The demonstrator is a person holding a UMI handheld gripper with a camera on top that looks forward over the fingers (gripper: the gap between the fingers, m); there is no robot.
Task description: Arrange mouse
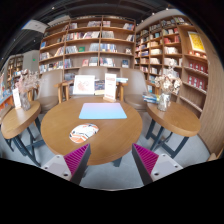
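Observation:
A round wooden table [115, 130] stands ahead of me. On its near left part lies a small white mouse [84, 131] with an orange tint at one side. A light blue mouse mat [104, 111] lies flat at the table's middle, beyond and to the right of the mouse. My gripper [111, 160] is held back from the table's near edge, above the grey floor. It is open, its magenta pads [75, 160] spread wide with nothing between them. The mouse lies ahead of the left finger, well out of its reach.
Two upright cards [84, 85] stand at the table's far edge, with grey chairs [135, 88] behind. Smaller wooden tables [18, 118] flank it on both sides; the right one carries a vase of flowers [163, 98]. Bookshelves [95, 45] line the back wall.

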